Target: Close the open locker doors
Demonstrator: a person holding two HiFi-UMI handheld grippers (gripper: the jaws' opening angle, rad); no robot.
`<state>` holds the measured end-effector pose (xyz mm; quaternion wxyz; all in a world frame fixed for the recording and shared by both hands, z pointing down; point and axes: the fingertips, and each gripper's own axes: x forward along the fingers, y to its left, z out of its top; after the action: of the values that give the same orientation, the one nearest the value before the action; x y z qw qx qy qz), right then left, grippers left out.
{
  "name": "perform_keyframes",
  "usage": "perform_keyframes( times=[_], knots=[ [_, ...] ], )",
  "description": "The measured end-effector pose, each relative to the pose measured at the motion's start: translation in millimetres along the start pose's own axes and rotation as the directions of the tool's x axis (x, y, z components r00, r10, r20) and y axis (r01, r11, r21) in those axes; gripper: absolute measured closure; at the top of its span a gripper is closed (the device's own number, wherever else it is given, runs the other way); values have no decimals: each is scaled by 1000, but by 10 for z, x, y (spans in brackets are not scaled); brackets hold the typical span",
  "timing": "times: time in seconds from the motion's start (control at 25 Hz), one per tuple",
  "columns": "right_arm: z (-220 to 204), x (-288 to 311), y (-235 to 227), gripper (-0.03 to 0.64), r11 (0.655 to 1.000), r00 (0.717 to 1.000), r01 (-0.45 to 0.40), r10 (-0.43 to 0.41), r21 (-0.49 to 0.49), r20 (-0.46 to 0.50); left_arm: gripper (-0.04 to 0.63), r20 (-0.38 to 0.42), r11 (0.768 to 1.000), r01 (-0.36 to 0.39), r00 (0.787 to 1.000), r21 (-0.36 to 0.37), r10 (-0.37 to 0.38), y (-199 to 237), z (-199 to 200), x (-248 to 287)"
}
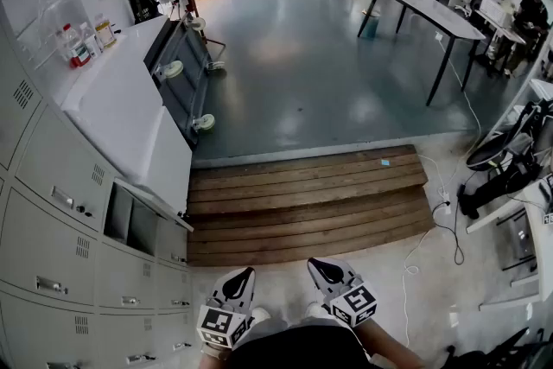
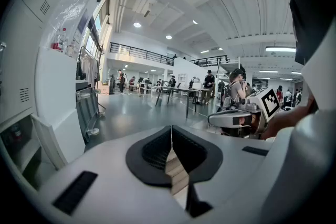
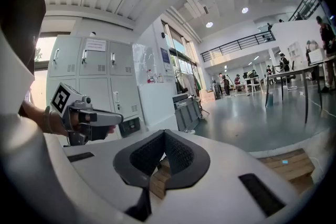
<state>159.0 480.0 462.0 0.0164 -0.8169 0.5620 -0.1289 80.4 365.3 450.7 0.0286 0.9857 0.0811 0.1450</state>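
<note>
A bank of pale grey lockers (image 1: 52,272) runs along the left of the head view. One locker (image 1: 130,219) stands open, its door (image 1: 155,205) swung out to the right. My left gripper (image 1: 239,281) and right gripper (image 1: 327,270) are held low near my body, to the right of the lockers and apart from them, both shut and empty. In the left gripper view the jaws (image 2: 170,131) meet tip to tip, with the open locker (image 2: 21,152) at the far left. In the right gripper view the jaws (image 3: 164,134) are closed; the open locker (image 3: 129,126) shows dark beyond the left gripper (image 3: 86,118).
Wooden steps (image 1: 311,199) lie straight ahead. A dark wheeled cart (image 1: 181,69) leans beside the white cabinet (image 1: 121,112), which has bottles (image 1: 78,43) on top. Cables (image 1: 432,238) and equipment (image 1: 510,168) sit at the right; tables (image 1: 423,9) and people are farther off.
</note>
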Motion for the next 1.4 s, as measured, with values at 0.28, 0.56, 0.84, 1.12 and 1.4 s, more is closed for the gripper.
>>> perform_keyframes(
  times=[0.28, 0.56, 0.84, 1.12, 1.4],
  knots=[
    [74, 273, 368, 588, 999, 999, 33, -33, -4, -21, 575, 59, 1000, -4, 998, -10, 4, 441, 142, -358],
    [126, 762, 871, 588, 999, 1000, 16, -17, -47, -9, 575, 79, 999, 11, 997, -33, -8, 1023, -57, -652],
    [63, 1207, 943, 588, 1000, 998, 30, -29, 3, -51, 575, 14, 998, -24, 1000, -63, 25, 1503, -203, -793],
    [43, 1756, 729, 588, 1000, 996, 1, 1, 23, -86, 575, 24, 996, -57, 998, -74, 59, 1889, -205, -562],
    [282, 2404, 428, 588, 996, 992, -89, 91, 27, -85, 575, -8, 992, -101, 995, -71, 100, 2308, -175, -131]
  ],
)
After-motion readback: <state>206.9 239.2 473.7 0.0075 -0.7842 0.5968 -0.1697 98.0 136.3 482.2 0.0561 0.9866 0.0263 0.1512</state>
